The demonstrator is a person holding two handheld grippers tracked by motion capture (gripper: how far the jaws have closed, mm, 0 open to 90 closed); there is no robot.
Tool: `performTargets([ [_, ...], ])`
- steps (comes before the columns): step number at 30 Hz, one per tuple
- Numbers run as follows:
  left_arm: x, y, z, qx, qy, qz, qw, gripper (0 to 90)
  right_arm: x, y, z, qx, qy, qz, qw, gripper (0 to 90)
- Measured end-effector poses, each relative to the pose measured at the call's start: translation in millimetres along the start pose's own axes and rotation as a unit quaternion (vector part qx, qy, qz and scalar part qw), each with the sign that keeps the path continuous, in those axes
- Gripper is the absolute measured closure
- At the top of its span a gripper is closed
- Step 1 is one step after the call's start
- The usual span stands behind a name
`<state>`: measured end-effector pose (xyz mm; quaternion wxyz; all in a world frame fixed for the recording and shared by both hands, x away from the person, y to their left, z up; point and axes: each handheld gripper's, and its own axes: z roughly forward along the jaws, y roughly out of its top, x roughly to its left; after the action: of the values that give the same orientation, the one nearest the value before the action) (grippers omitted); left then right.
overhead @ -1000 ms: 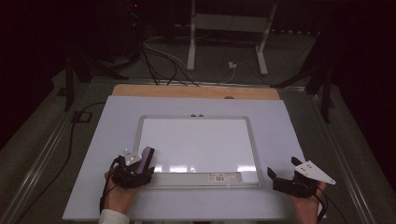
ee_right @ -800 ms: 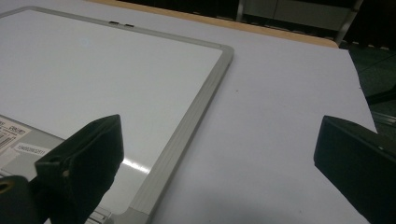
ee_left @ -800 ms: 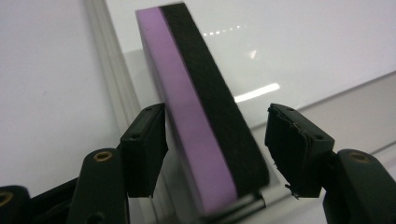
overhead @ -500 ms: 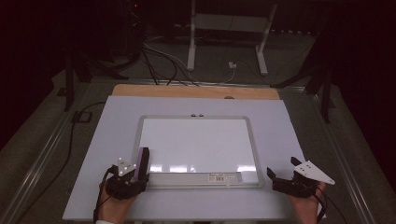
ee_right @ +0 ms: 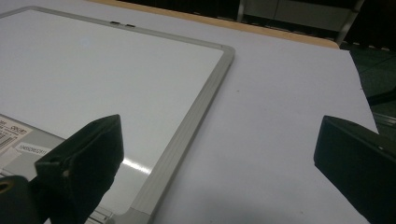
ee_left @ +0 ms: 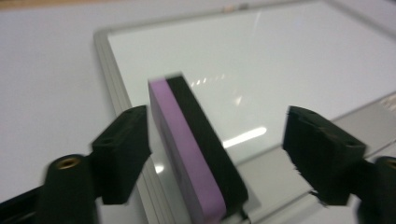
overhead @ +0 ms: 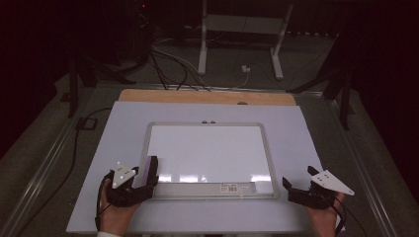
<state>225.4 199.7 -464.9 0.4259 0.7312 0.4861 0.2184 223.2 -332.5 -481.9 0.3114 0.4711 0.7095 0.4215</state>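
— Black jaws on both hands, palms low at the near edge. How do they stand?

— Left gripper [overhead: 143, 183] points away from the person; its jaws have just been opening and stand spread. The eraser [ee_left: 196, 149], purple with a black face, stands on edge between them, free of both pads [ee_left: 122, 149]. Right gripper [overhead: 296, 190] points toward the left hand, jaws wide apart with nothing between.

— And underneath?

— White sheet [overhead: 118, 128] over a wooden table [overhead: 207, 97]; the whiteboard [overhead: 210, 148] lies ahead of the left fingers, its corner just beside the right ones. Behind, a dark room, floor cables [overhead: 168, 64].
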Motion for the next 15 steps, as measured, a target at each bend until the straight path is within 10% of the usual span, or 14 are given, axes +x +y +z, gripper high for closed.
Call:
performTargets([
  [15,40.9,6.7,-2.6,-0.081,0.032,-0.011,0.9962,3.5,-0.2,0.0,-0.7,-0.006,0.003,0.0,1.0,1.6],
])
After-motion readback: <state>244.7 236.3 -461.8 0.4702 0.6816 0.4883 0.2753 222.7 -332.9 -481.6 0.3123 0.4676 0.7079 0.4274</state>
